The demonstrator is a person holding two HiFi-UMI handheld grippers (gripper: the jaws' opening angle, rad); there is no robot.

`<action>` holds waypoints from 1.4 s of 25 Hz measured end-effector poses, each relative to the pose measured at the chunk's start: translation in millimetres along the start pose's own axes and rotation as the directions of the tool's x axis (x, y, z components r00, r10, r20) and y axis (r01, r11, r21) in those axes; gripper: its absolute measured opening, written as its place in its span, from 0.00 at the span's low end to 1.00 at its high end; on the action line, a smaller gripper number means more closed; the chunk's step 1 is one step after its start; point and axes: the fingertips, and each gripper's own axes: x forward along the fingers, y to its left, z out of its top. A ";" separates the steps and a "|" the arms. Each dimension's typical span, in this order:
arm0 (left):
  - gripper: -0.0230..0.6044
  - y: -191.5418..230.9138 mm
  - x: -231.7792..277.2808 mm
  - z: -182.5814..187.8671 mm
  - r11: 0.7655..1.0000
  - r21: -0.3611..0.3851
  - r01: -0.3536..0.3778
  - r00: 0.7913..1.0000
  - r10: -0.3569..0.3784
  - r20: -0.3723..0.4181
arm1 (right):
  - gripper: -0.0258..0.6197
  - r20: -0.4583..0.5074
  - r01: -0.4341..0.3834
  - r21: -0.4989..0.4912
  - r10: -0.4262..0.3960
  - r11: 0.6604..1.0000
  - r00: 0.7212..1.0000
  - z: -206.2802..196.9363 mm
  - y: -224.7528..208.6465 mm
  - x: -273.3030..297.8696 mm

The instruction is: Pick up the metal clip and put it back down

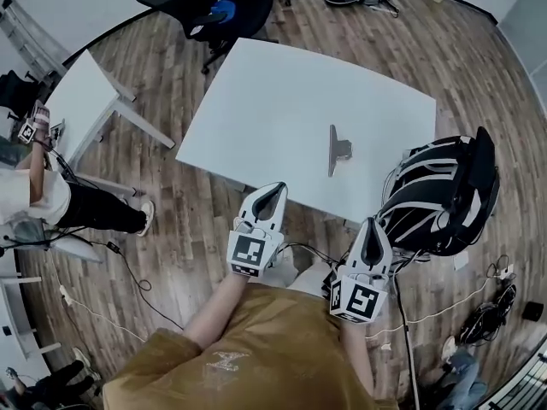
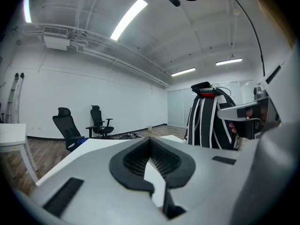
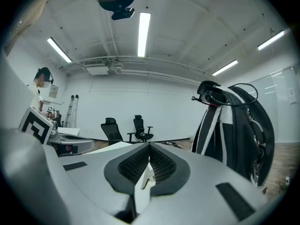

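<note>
The metal clip [image 1: 338,149] lies on the white table [image 1: 282,101], towards its near right part, with nothing touching it. My left gripper [image 1: 277,189] is at the table's near edge, left of the clip and short of it, its jaws shut and empty. My right gripper [image 1: 374,224] hovers off the table's near right corner, nearer to me than the clip, its jaws also shut with nothing in them. In the left gripper view the left gripper's jaws [image 2: 150,140] meet at the tip over the tabletop. The right gripper's jaws [image 3: 150,147] meet the same way in the right gripper view.
A black-and-white striped bag [image 1: 444,193] stands right beside the table's right corner, next to my right gripper. Office chairs [image 1: 214,7] stand beyond the table. A smaller white table [image 1: 85,92] and a person [image 1: 38,196] are at the left. Cables [image 1: 487,314] lie on the wooden floor.
</note>
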 end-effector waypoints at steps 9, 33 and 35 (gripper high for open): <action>0.04 10.5 28.3 -2.8 1.000 -0.017 0.005 1.000 -0.005 -0.020 | 0.05 -0.006 -0.010 0.010 0.010 1.000 1.000 0.6 -1.6 36.3; 0.04 23.4 143.3 14.5 0.998 -0.057 0.004 0.999 -0.006 -0.039 | 0.05 0.059 -0.086 0.057 0.082 0.995 0.995 13.2 -38.5 164.2; 0.04 28.0 153.3 13.9 0.999 -0.042 0.019 0.999 -0.020 -0.041 | 0.05 0.062 -0.101 0.080 0.096 0.992 0.993 13.3 -38.3 171.4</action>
